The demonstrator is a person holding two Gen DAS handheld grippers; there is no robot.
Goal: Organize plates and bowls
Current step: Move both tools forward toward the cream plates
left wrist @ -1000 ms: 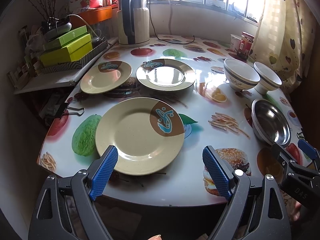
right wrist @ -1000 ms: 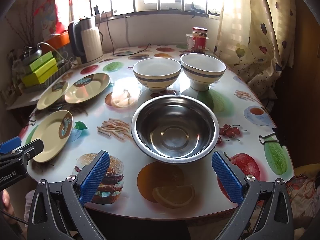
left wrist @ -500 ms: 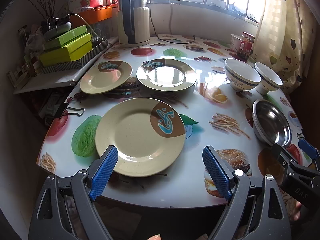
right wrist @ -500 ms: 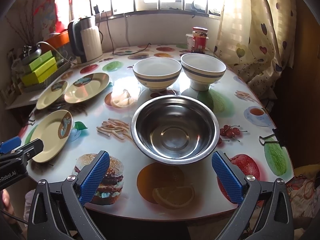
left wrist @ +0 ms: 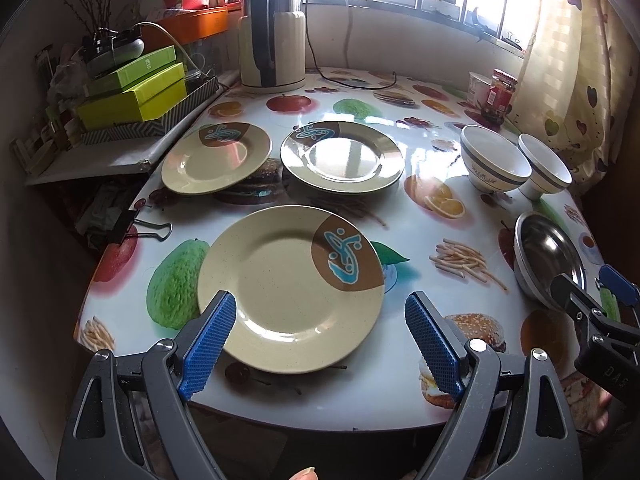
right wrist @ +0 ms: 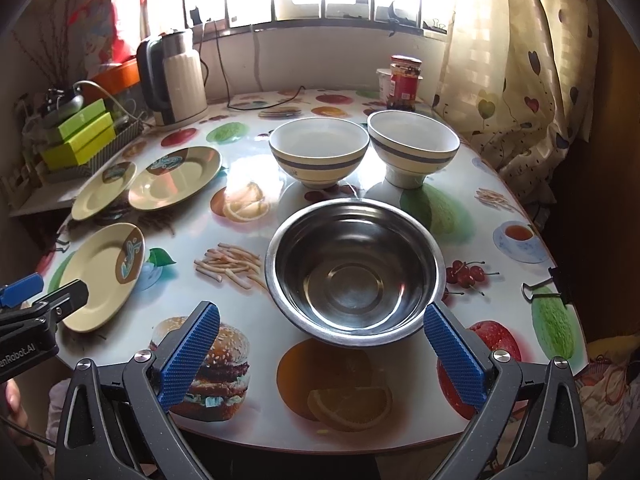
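Observation:
A cream plate with a brown fish patch (left wrist: 288, 288) lies at the table's near edge; my left gripper (left wrist: 320, 332) stands open around its near rim, holding nothing. Behind it lie two more plates (left wrist: 218, 158) (left wrist: 342, 158). A steel bowl (right wrist: 354, 268) sits in front of my open right gripper (right wrist: 322, 344), whose blue pads flank its near rim. Two white bowls with blue stripes (right wrist: 318, 152) (right wrist: 412, 148) stand side by side behind it. The steel bowl (left wrist: 550, 264) and the right gripper also show at the right of the left wrist view.
The table (right wrist: 240, 184) has a glossy fruit-and-food print cloth. A kettle (left wrist: 272, 54) with its cord stands at the back, a red-lidded jar (right wrist: 404, 82) near the curtain, green boxes (left wrist: 136, 92) on a shelf at left, binder clips (left wrist: 136, 226) (right wrist: 546, 284) on the edges.
Both grippers have edged slightly forward toward the plate and the steel bowl. Nothing on the table has moved.

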